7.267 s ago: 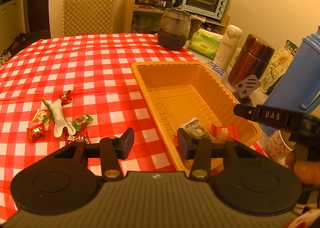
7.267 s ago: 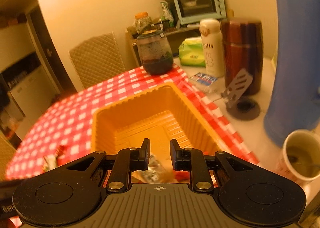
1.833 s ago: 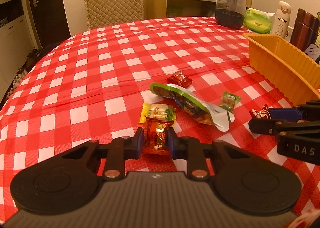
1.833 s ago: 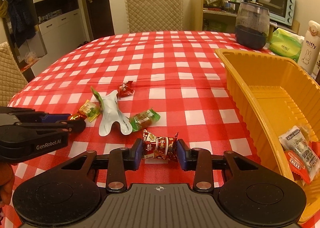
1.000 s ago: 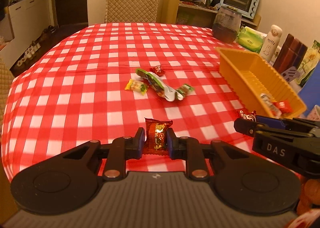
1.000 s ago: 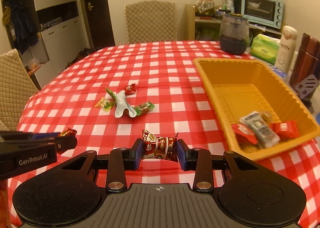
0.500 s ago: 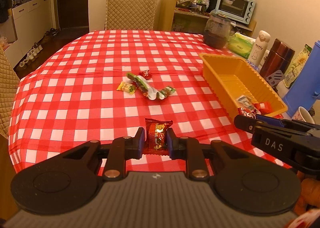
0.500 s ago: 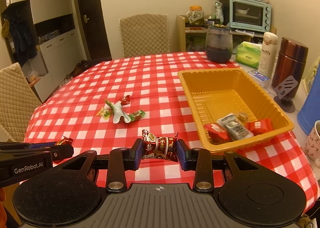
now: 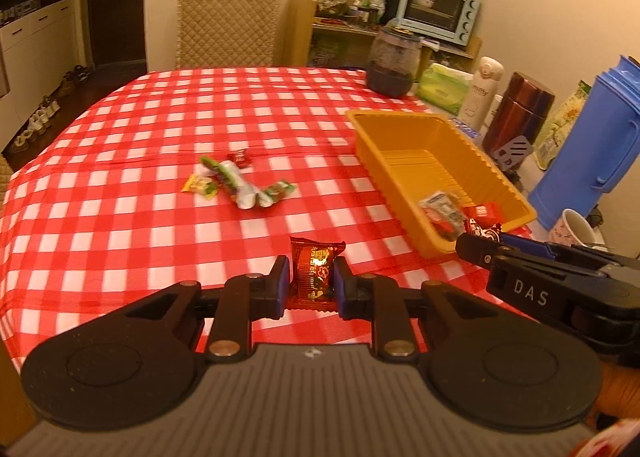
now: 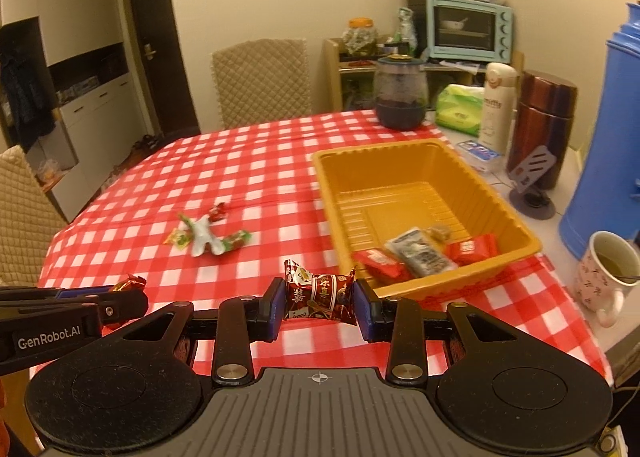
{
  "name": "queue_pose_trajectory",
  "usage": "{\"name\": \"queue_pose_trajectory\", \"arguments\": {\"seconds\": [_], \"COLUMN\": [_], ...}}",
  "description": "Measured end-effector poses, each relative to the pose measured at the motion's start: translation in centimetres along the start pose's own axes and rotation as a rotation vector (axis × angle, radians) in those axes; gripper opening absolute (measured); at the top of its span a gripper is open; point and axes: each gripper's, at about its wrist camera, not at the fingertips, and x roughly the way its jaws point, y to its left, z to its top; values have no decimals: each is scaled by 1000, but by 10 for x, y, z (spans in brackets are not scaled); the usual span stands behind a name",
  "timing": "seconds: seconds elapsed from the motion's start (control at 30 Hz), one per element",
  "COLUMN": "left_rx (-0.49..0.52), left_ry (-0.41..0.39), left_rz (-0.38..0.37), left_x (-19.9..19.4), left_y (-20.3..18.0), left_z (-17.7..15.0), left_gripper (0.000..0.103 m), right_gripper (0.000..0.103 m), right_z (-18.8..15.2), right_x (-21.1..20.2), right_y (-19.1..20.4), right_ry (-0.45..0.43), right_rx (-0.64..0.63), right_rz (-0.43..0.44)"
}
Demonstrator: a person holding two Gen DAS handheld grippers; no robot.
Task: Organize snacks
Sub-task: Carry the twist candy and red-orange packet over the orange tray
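A: Snacks first, measured from the orange tray (image 10: 424, 155): where is everything?

B: On the red checked tablecloth (image 10: 256, 173), well left of the tray, lies a small loose cluster of wrapped sweets (image 10: 208, 235). Inside the tray, at its near end, sit a few packets (image 10: 420, 253).

A: And the grippers?

B: Both hang above the cloth, near the tray's near left corner. The right gripper (image 10: 320, 299) is clamped on a dark red twist-wrapped candy (image 10: 318, 293); the left gripper (image 9: 308, 281), further from the tray, pinches a small red foil packet (image 9: 314, 271).

A: How should the drop go?

B: I'd carry each fully past the tray's rim before letting go, right one first since it's closer, and release low so the light wrappers don't bounce out.
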Motion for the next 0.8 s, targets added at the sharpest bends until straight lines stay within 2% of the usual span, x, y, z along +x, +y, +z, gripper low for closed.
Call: {"name": "queue_pose_trajectory", "arguments": {"seconds": [0.37,0.8], "left_rx": [61,109], "left_ry": [0,-6], "left_rz": [-78,-149], "left_x": [21,57], "left_y": [-51,-102], "left_z": [19,49], "left_gripper": [21,21], "right_gripper": [37,37], "right_z": [14,28], "right_x": [-7,6], "right_y": [-56,-110], "right_ry": [-24,-29], "right_rx": [77,123], "right_rz": [-82,-143]}}
